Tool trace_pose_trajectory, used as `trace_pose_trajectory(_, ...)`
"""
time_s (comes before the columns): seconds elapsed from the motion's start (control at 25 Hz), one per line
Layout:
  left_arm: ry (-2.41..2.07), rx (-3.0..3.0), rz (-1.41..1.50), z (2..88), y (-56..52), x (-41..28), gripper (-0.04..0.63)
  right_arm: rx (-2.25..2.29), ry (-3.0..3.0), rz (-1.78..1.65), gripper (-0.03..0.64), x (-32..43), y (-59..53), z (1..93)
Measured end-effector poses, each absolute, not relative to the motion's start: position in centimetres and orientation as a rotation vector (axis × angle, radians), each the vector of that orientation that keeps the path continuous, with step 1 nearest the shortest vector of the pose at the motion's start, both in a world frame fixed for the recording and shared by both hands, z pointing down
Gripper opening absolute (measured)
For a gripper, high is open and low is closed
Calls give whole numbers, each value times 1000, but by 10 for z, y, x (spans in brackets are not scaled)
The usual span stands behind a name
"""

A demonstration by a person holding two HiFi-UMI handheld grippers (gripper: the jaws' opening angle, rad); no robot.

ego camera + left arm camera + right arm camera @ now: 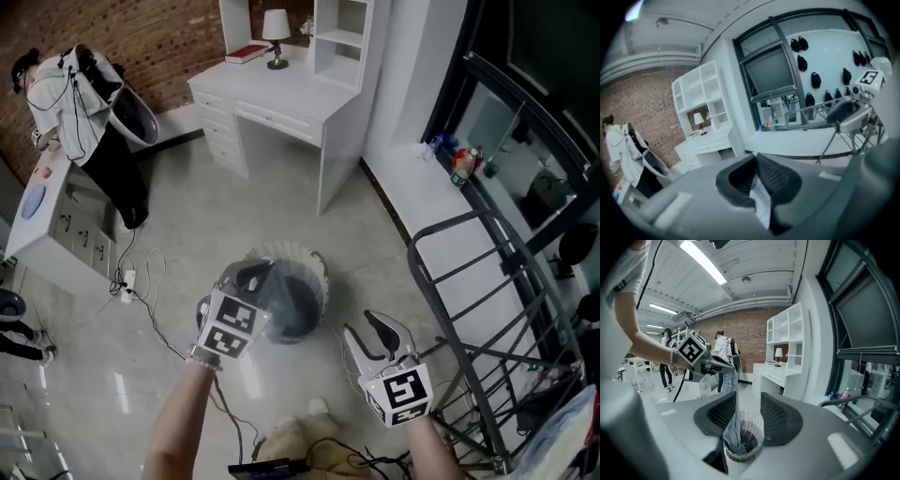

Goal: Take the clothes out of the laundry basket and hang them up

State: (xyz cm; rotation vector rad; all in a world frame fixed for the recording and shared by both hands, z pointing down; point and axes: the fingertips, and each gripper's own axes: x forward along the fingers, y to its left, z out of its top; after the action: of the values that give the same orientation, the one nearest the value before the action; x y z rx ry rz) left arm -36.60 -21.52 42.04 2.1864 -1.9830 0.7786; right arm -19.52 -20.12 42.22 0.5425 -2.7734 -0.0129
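My left gripper (258, 274) is shut on a blue-grey garment (286, 302) that hangs from it down into the round white laundry basket (316, 264) on the floor. In the left gripper view the jaws of the left gripper (755, 159) are closed with a pale strip of the cloth (761, 201) pinched between them. My right gripper (380, 328) stands open and empty, to the right of the basket. Between the jaws of the right gripper (749, 404) I see the left gripper (719, 364), the hanging garment (731, 420) and the basket (753, 428) below.
A dark metal drying rack (469, 281) stands at the right by the window. A white desk (281, 103) with a lamp is at the back, a white cabinet (56, 216) at the left, cables (141, 300) on the floor. A person in white (70, 98) stands far left.
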Motion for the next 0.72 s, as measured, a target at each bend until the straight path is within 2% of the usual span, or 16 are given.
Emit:
trace_pose_trajectory(0.36,-1832,2570,804,316,-217,-295,-1,720,-2817,-134,167,-189,-193,336)
trace_pose_trajectory(0.72,-1527,3014,732,243,-187,-186,0,963,-2788,-239,167,-141,-172,273)
